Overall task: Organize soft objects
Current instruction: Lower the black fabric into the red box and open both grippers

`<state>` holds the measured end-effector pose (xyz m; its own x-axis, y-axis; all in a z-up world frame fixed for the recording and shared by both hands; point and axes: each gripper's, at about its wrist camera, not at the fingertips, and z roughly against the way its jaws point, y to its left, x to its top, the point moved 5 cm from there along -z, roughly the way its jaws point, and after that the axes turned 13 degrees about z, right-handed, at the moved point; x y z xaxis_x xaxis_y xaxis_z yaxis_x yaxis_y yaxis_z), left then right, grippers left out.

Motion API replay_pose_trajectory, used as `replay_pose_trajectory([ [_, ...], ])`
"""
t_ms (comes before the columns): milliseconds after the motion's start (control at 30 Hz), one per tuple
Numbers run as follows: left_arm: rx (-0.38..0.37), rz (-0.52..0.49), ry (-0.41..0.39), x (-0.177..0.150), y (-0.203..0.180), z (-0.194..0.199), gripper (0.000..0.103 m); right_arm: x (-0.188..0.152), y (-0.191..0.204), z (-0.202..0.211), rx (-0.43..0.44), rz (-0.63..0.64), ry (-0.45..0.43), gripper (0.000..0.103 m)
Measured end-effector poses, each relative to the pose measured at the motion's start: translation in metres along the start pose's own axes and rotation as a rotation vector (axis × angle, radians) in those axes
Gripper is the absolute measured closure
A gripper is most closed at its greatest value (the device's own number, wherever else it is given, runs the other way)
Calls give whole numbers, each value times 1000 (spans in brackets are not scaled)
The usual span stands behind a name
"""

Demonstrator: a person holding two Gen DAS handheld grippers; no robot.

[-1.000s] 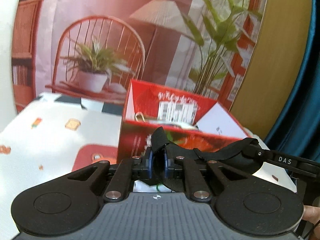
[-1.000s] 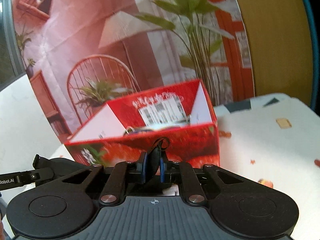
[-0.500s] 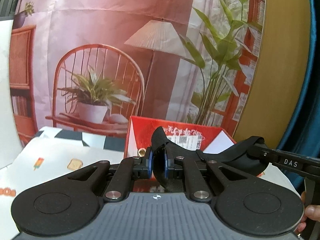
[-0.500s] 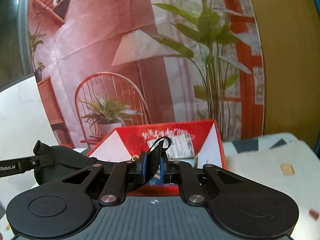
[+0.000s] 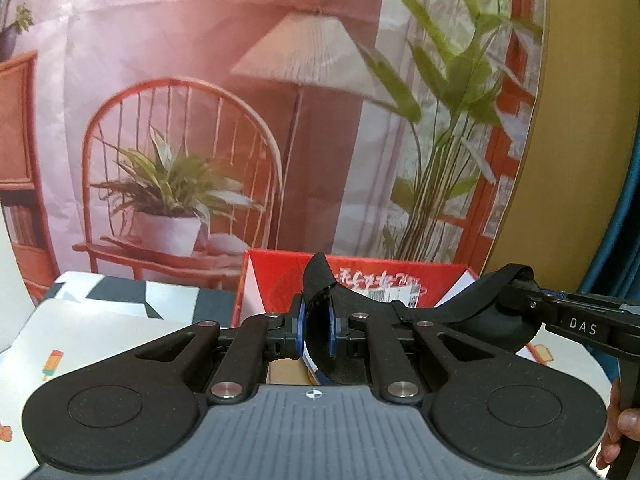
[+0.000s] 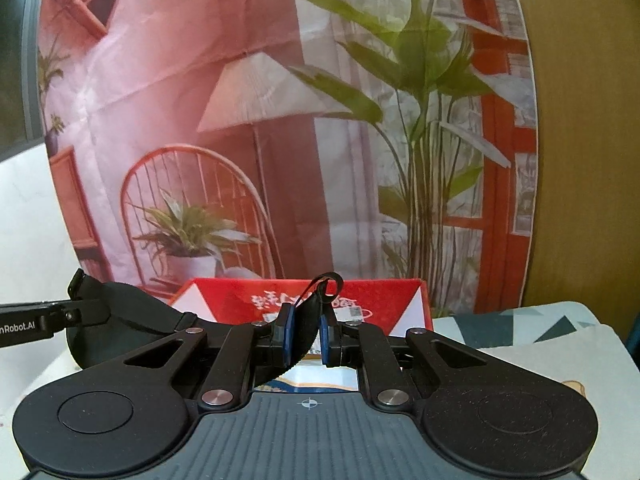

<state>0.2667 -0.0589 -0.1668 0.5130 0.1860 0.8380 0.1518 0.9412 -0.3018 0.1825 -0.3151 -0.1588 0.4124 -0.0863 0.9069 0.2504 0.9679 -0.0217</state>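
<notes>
Mask: black eye mask (image 5: 492, 320) is hanging in the air, stretched between the two claws, above and on the near side of the red box.
Long axis: running side to side from one claw to the other, roughly level, with its padded body sagging a little toward the left claw's right in the left wrist view.
Left claw: left claw (image 5: 317, 330) is clenching on one end of the mask, its blue pads nearly meeting on a fold of black fabric that is sticking up above the jaws.
Right claw: right claw (image 6: 307, 334) is gripping the other end, its pads pinching the black fabric, with a thin black cord loop (image 6: 330, 282) poking up just above them.
Box: open red box (image 5: 360, 276) is sitting on the desk (image 5: 92, 332) straight ahead of and below both claws; in the right wrist view the same red box (image 6: 360, 296) is lying dead ahead past the pinched fabric.
Nearer hand: both appear about equally close to the box; neither has a clear lead.
Key relation: mask is hanging short of the box mouth, so the coming move probably calls for carrying it forward and down.
Release: judged not yet due, since the mask is not over the opening.
Risk: slack middle may catch on the near wall of the box.
</notes>
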Motion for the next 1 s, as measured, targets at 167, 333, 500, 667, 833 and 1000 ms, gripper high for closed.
replay_pose_trajectory([
  [167,1,-1,88,-10,3,-27,91,-14,-6,-23,0,1,61,91],
  [333,9,-27,144,-20,4,-42,91,-32,-6,-41,6,-1,124,91],
  [500,9,-45,181,-28,2,-50,91,-47,-3,-50,15,-2,175,91],
  [667,14,-73,187,-32,0,-51,89,-55,4,-51,11,17,201,87],
  [833,24,-82,169,-27,-1,-42,39,-54,5,-42,3,26,195,73],
  [1000,29,-98,148,-23,-5,-24,14,-49,7,-24,-9,57,169,49],
])
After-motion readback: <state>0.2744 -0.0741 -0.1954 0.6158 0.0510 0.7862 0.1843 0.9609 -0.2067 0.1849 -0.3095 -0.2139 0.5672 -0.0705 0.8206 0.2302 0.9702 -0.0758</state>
